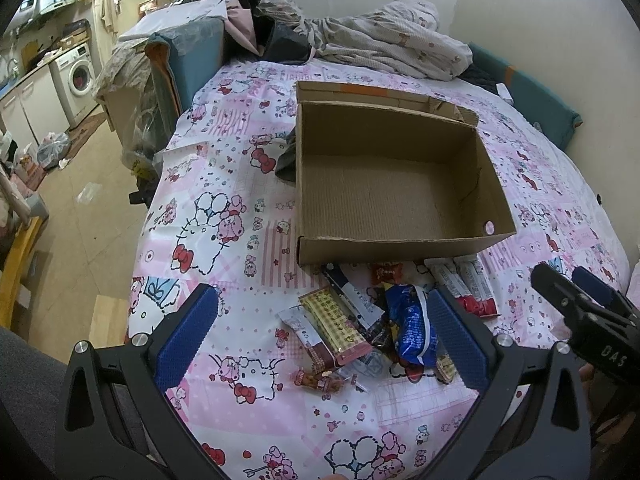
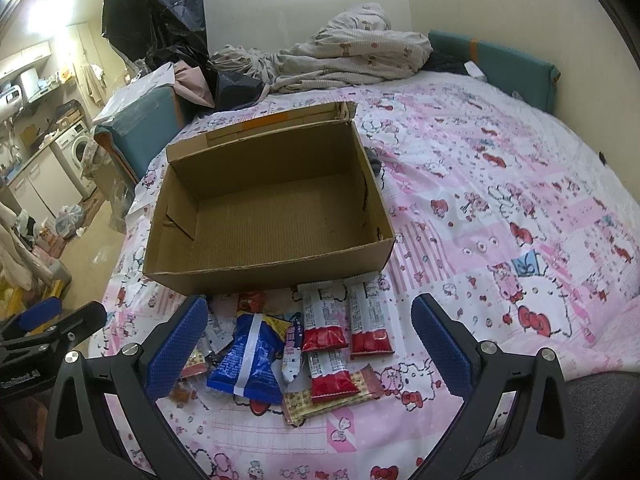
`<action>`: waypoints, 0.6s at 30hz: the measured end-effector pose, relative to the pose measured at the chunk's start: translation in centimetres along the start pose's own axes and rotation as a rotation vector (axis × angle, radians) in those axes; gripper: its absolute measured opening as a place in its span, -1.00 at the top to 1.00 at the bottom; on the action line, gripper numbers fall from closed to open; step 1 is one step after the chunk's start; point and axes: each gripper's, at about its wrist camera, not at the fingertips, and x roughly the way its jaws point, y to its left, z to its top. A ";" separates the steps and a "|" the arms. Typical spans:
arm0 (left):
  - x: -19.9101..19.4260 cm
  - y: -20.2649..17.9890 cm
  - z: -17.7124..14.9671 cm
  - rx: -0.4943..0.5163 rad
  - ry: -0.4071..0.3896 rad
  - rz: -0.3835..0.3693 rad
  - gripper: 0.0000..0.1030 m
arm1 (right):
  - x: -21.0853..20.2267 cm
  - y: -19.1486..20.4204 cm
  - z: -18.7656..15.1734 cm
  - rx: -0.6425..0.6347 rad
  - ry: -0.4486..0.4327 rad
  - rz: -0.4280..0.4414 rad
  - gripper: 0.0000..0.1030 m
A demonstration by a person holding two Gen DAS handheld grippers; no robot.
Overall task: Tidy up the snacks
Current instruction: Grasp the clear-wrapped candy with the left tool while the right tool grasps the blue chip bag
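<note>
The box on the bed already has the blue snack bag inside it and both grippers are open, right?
Not quite. The box is empty in the right wrist view; the blue bag lies on the bed in front of it. Both grippers, left and right, are open.

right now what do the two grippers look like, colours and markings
Both the left gripper and the right gripper have black angular frames with silver round screws and two fingers faced with blue textured pads. Seen from the left wrist, the right gripper's body carries white lettering, only partly readable.

Matt corrugated cardboard box (image 1: 384, 184), glossy foil snack wrappers (image 2: 256, 360), printed cloth bedsheet (image 2: 500, 200).
</note>
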 end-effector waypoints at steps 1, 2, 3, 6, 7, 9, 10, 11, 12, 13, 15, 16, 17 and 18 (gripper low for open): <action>0.1 0.1 0.0 -0.005 0.003 0.003 -1.00 | 0.0 -0.1 0.0 0.009 0.006 0.006 -1.00; 0.1 0.2 0.0 -0.009 0.006 0.005 -1.00 | 0.1 -0.2 -0.1 0.019 0.011 0.011 -1.00; 0.2 0.4 0.1 -0.015 0.014 0.005 -1.00 | 0.1 -0.4 0.0 0.032 0.017 0.017 -1.00; 0.7 1.0 0.5 -0.028 0.044 0.010 -0.99 | 0.3 -0.9 0.1 0.067 0.049 0.036 -1.00; 0.8 1.3 0.6 -0.042 0.052 0.022 -0.99 | 0.5 -1.1 0.0 0.079 0.060 0.037 -1.00; 1.4 2.5 0.8 -0.090 0.082 0.040 -0.98 | 0.6 -1.6 0.1 0.112 0.077 0.046 -1.00; 1.8 3.1 0.7 -0.119 0.106 0.044 -0.95 | 0.7 -1.9 0.1 0.126 0.086 0.049 -1.00; 2.4 3.7 0.5 -0.150 0.142 0.042 -0.94 | 0.7 -2.1 0.0 0.142 0.093 0.053 -1.00; 3.0 4.1 0.3 -0.173 0.174 0.042 -0.93 | 0.9 -2.4 0.1 0.156 0.099 0.058 -1.00; 3.5 4.5 -0.1 -0.194 0.203 0.046 -0.90 | 1.1 -2.6 0.0 0.170 0.109 0.061 -1.00; 4.8 5.1 -1.0 -0.241 0.274 0.051 -0.78 | 1.6 -3.0 0.0 0.193 0.134 0.063 -1.00; 5.6 5.4 -1.7 -0.270 0.317 0.043 -0.65 | 1.8 -3.1 -0.1 0.205 0.147 0.067 -1.00; 6.2 5.5 -2.2 -0.292 0.352 0.035 -0.57 | 2.0 -3.2 -0.1 0.214 0.158 0.070 -1.00; 7.0 5.4 -3.0 -0.313 0.391 0.028 -0.39 | 2.2 -3.5 -0.2 0.221 0.167 0.070 -1.00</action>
